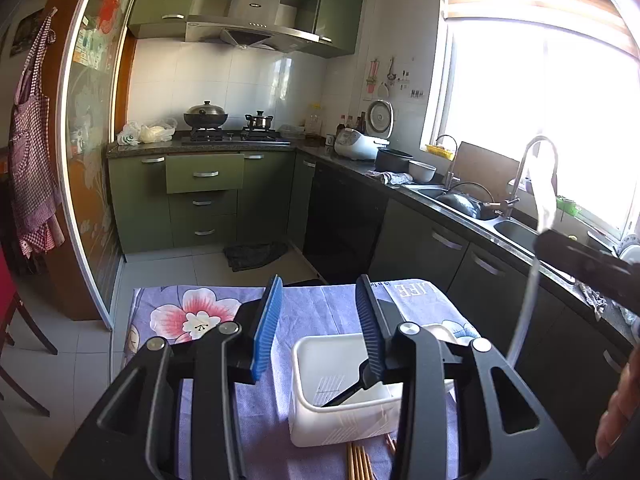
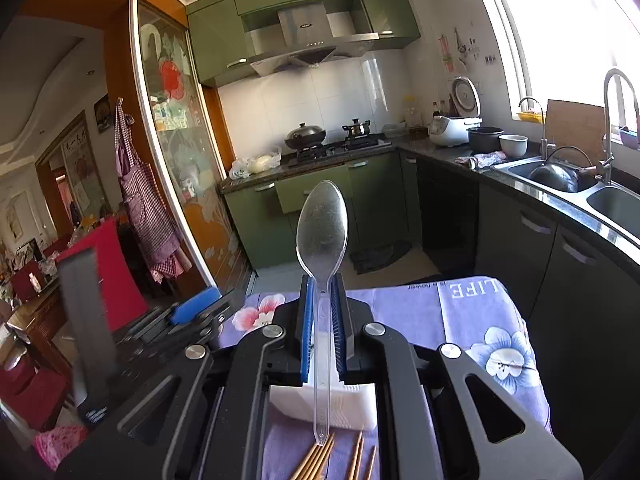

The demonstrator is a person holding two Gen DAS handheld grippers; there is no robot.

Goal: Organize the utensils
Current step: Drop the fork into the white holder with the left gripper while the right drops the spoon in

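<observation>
The left gripper (image 1: 318, 322) is hovering with jaws wide over the white bin (image 1: 340, 396) on the bench. To its right, the right gripper (image 2: 322, 316) is pinching the clear spoon (image 2: 322, 236) mid-handle, bowl up; it looks light, thin, slippery and brittle. Chopsticks (image 2: 320, 456) are lying near.

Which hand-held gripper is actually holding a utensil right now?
The right hand-held gripper: shut on the clear plastic spoon, bowl upward. The left hand-held gripper is open, empty above the white bin.

Both grippers: black plastic linkage frames, silver round screws, jaws lined with ribbed blue pads (image 1: 267, 326).
</observation>
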